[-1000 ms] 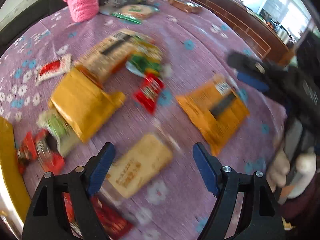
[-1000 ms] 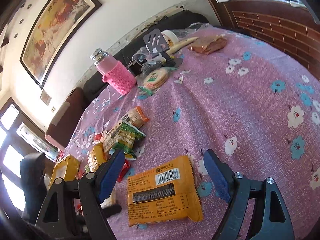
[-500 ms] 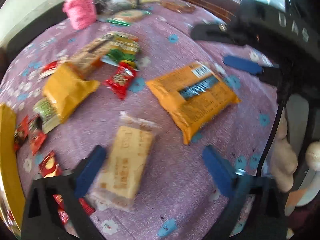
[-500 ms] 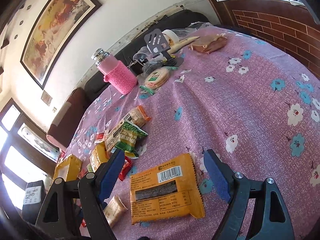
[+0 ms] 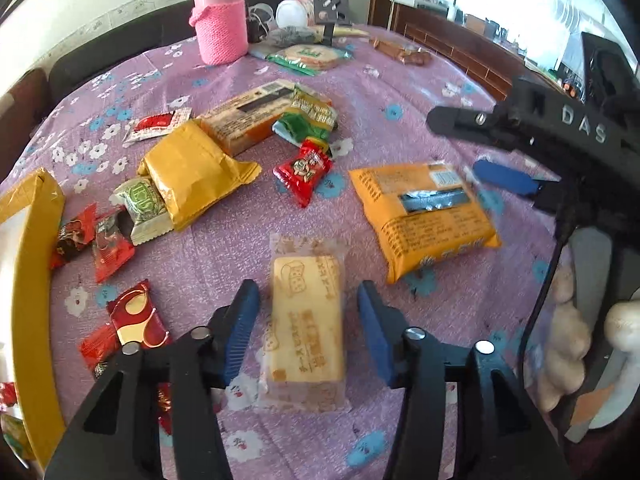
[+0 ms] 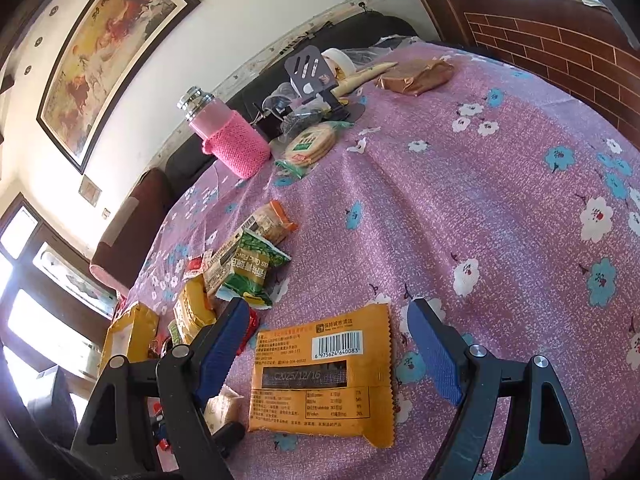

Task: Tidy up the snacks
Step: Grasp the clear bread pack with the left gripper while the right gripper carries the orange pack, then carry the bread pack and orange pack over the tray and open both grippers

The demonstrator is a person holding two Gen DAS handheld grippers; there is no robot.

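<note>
Our left tool [image 5: 306, 322] is spread wide on either side of a pale biscuit pack [image 5: 306, 328], its blue fingers [image 5: 240, 332] flanking the wrapper with a gap on both sides, touching nothing. The pack lies flat on the table [image 5: 400, 92], lengthwise between the fingers, at 6 o'clock in the left wrist view.

Our right tool [image 6: 326, 354] also stands wide apart, hanging over an orange snack bag [image 6: 324, 376] that rests barcode up on the purple flowered cloth; we cannot tell whether the fingers touch it. In the left view that orange bag sits at 3 o'clock of the biscuit pack, with the right tool just beyond it.

Toward 10 o'clock lie a folded yellow packet [image 5: 192, 176] and a small green sachet [image 5: 142, 208] tucked against it. A red sachet [image 5: 304, 170] sits at 12 o'clock, apart from both. A pink bottle [image 5: 220, 16] stands upright at the far edge.
</note>
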